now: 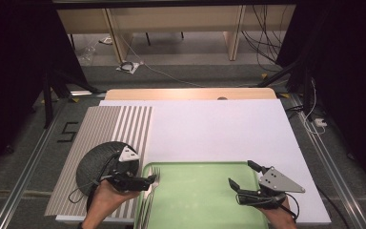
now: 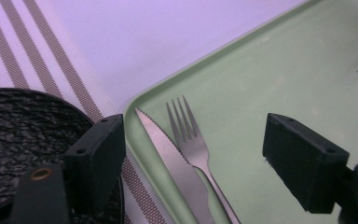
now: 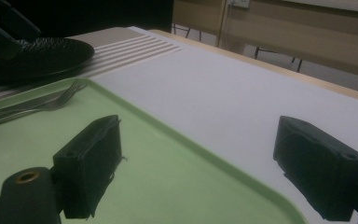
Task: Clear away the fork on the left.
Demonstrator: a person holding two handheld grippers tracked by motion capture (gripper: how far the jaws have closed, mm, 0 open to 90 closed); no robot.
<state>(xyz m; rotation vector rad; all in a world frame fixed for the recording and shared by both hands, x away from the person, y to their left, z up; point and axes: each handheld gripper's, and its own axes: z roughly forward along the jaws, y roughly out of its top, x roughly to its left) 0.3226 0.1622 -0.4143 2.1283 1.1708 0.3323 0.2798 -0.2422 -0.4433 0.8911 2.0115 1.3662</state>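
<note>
- Left tongs (image 2: pixel 193 158) are held wide open above a knife (image 2: pixel 168 154) and fork (image 2: pixel 191 137) on a green tray (image 2: pixel 284 70).
- Right tongs (image 3: pixel 214 163) are held open, empty.

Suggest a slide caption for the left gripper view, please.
Open left claw above knife and fork on green tray.

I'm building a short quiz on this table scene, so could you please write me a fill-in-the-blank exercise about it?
1. The fork and knife lie in the ____ tray.
2. The black plate rests on the ____ placemat.
3. The left gripper has its jaws ____, nothing between them.

Missing words: green; striped; open
</note>
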